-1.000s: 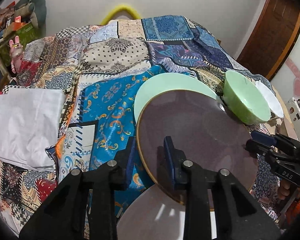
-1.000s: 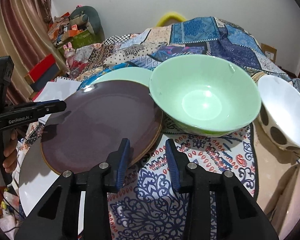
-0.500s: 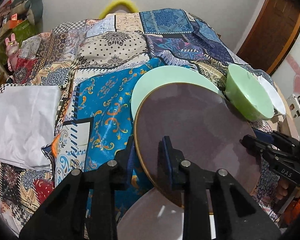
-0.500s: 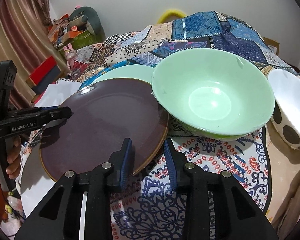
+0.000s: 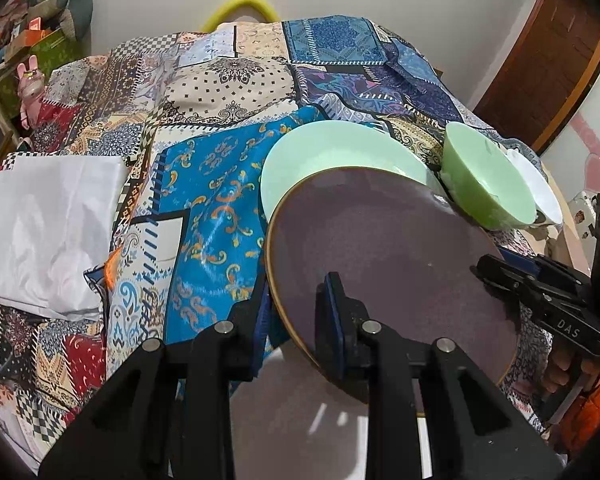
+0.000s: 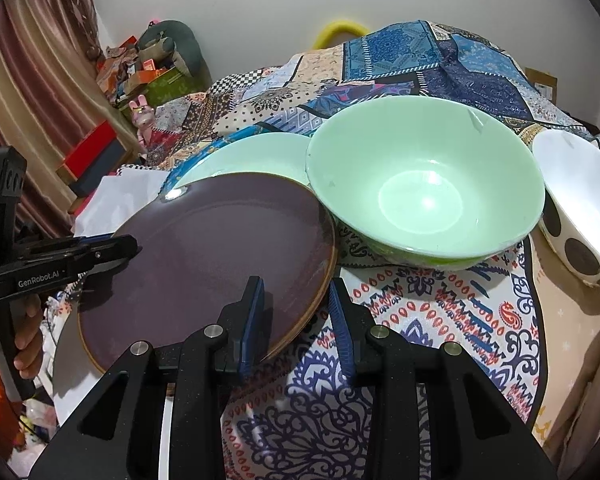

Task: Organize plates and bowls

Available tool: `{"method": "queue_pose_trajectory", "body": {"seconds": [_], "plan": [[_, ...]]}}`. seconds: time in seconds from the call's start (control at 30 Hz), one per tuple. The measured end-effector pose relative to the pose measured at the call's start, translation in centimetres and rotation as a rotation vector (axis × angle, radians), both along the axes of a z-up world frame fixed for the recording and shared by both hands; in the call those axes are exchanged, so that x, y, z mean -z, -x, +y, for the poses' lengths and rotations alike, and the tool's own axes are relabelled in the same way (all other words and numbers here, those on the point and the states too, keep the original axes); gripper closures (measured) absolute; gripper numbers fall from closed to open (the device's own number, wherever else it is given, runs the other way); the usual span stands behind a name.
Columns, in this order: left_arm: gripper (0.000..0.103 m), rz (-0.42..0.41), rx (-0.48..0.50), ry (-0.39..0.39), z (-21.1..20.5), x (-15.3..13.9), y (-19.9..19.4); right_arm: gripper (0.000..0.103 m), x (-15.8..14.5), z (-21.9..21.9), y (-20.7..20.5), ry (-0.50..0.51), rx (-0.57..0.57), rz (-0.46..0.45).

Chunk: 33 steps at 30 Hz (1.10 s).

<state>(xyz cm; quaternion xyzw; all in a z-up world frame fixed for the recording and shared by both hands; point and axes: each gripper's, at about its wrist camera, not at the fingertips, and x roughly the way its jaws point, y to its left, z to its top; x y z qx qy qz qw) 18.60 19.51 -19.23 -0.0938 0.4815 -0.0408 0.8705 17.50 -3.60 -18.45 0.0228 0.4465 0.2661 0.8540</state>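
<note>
Surface: patchwork cloth (image 5: 228,92) in blue, cream and red panels, draped and wrinkled. A white folded sheet (image 5: 48,228) lies on its left part. Behind it a plain pale wall (image 6: 240,0), a yellow curved object (image 5: 240,6) at the cloth's far edge, a brown wooden door (image 5: 548,68) to the right, a striped curtain (image 6: 32,92) and a cluttered shelf with a pink rabbit figure (image 6: 140,114) to the left.

Count, plates: three. One purple plate (image 5: 384,248) with a brown rim, one mint-green plate (image 5: 336,152) partly under its far edge, one white plate (image 5: 300,416) under its near edge.

Count, bowls: two. One green bowl (image 6: 424,180), its rim just beside the purple plate; one white bowl with dark dots (image 6: 580,208) just right of it, rims close or touching.

Left gripper (image 5: 296,316): jaws straddle the near rim of the purple plate, one finger above, one below, closed onto it. Plate sits tilted across the other two plates.

Right gripper (image 6: 296,312): jaws straddle the same plate's opposite rim, left finger over the plate, right finger over the cloth; whether the pads press the plate cannot be read from this angle.
</note>
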Motion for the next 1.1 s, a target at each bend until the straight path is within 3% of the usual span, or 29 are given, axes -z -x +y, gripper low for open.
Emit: {"method": "queue_pose_trajectory", "body": {"seconds": [1.1], "plan": [[0.078, -0.030, -0.045, 0.026, -2.9, -2.4, 5.1, 0.077, -1.0, -2.6, 2.9, -0.033, -0.019, -0.015]]}}
